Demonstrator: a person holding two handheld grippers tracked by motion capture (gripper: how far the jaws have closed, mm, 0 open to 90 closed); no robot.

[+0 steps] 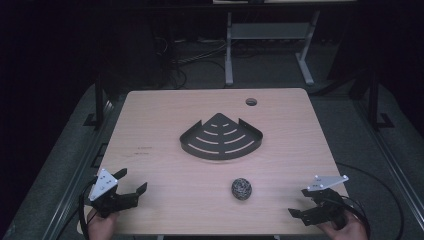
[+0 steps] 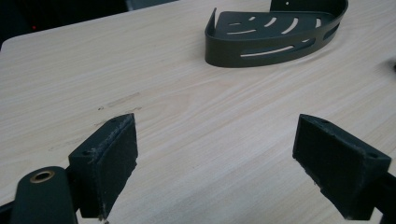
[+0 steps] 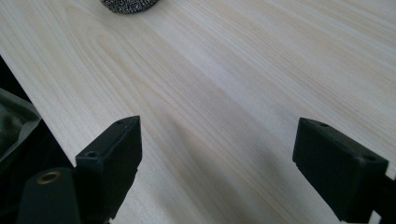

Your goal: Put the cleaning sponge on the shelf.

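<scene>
A dark, fan-shaped metal corner shelf (image 1: 221,137) with curved slots lies flat in the middle of the wooden table (image 1: 165,110). A round steel-wool scrubber ball (image 1: 242,189) sits in front of it, near the front edge. My left gripper (image 1: 132,181) rests at the front left corner, jaws wide open and empty, pointing toward the shelf (image 2: 275,32). At the front right corner my right gripper (image 1: 301,202) is also open and empty, aimed left toward the scrubber (image 3: 128,4). A hand holds each gripper from below.
A round cable hole (image 1: 251,102) is cut in the table's far right part. Beyond the table stand white desk legs (image 1: 229,50) and cables on a dark floor. Black frame rails run along both sides of the table.
</scene>
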